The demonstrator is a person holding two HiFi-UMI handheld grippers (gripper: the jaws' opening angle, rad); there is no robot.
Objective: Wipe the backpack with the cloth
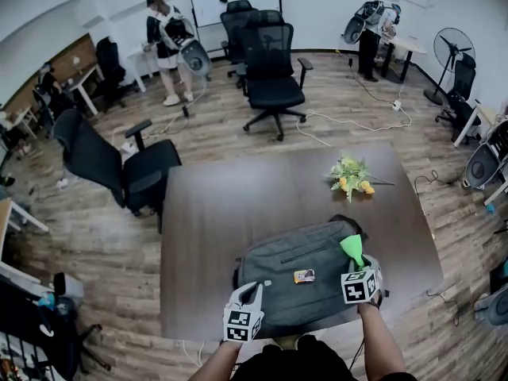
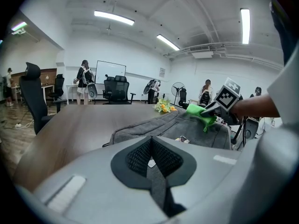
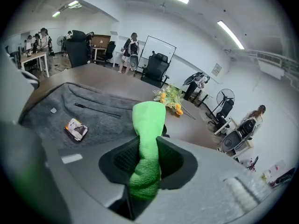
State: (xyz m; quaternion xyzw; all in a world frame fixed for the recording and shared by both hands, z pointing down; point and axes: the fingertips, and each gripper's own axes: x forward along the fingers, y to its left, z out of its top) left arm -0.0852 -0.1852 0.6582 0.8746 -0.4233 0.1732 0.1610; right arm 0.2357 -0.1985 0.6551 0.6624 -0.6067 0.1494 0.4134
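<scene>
A grey backpack (image 1: pixel 295 270) lies flat on the dark table (image 1: pixel 238 205) near its front edge, with a small picture tag (image 1: pixel 304 275) on its face. My right gripper (image 1: pixel 358 263) is shut on a bright green cloth (image 1: pixel 352 248), which sticks out ahead of the jaws over the bag's right end. In the right gripper view the cloth (image 3: pixel 147 139) is bunched between the jaws, with the backpack (image 3: pixel 88 113) to the left. My left gripper (image 1: pixel 253 287) is shut on nothing over the bag's near-left edge. Its own view shows the backpack (image 2: pixel 159 127) and cloth (image 2: pixel 202 113) ahead.
A bunch of yellow flowers (image 1: pixel 351 175) lies on the table beyond the backpack. Black office chairs stand behind the table (image 1: pixel 271 70) and at its left (image 1: pixel 119 165). People stand at the room's far side. Cables run across the wood floor.
</scene>
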